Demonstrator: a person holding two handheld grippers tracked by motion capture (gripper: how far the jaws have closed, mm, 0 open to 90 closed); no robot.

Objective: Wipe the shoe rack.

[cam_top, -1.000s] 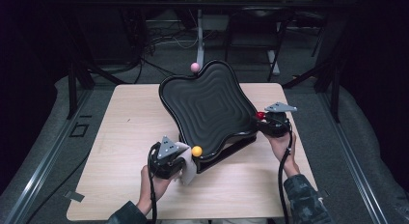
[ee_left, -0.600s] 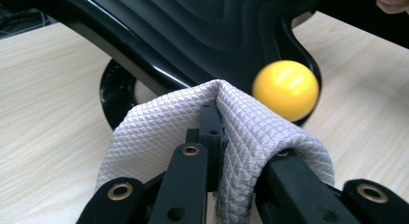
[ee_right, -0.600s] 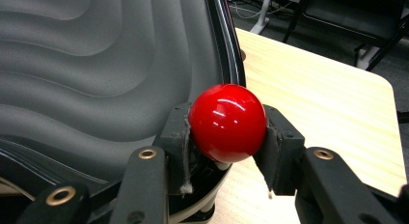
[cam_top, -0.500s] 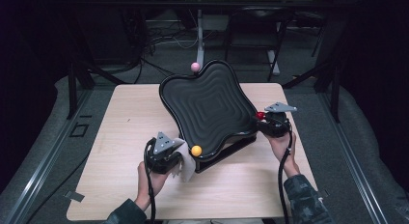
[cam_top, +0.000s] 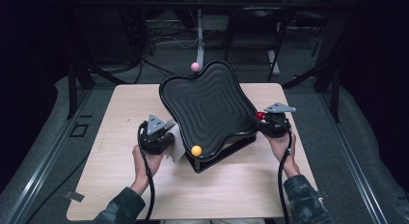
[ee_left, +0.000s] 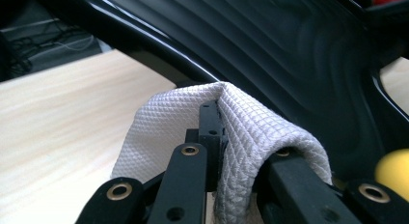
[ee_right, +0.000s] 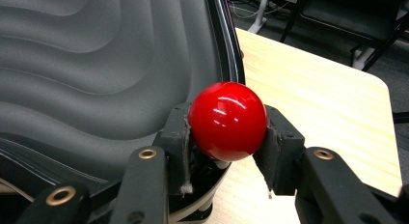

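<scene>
Item: black wavy tray [cam_top: 207,105], four-lobed, with concentric ripples across its inner face. It stands tilted on a black base at the middle of the counter [cam_top: 120,108], far rim raised and near rim low.

Knobs on the tray's rim: a red ball [ee_right: 227,120] on the right-hand edge, a yellow ball [cam_top: 196,150] at the near lobe, and a pink ball [cam_top: 195,66] at the far lobe, above the counter's back edge.

White cloth [ee_left: 251,127], waffle-weave: folded over and pinched at the tray's near-left rim. In the left gripper view it drapes over both black jaws, with the tray's ribbed surface right behind it and the yellow ball at the lower right edge of that view.

Left gripper [cam_top: 161,137]: jaws pressed together on the white cloth, just beside the tray's left lobe; held in the person's left hand [cam_top: 144,161], a cable trailing toward the near edge of the counter.

Right gripper [ee_right: 226,132]: jaws clamped on the red ball from either side, the pads touching it; the tray's rim runs just behind the ball. Held in the person's right hand [cam_top: 282,147], grey three-cornered plate on top.

Counter: pale wood-grain top, bare to the left and near side of the tray.

Surroundings beyond the tray's far rim: dark floor with cables and black frame legs.
</scene>
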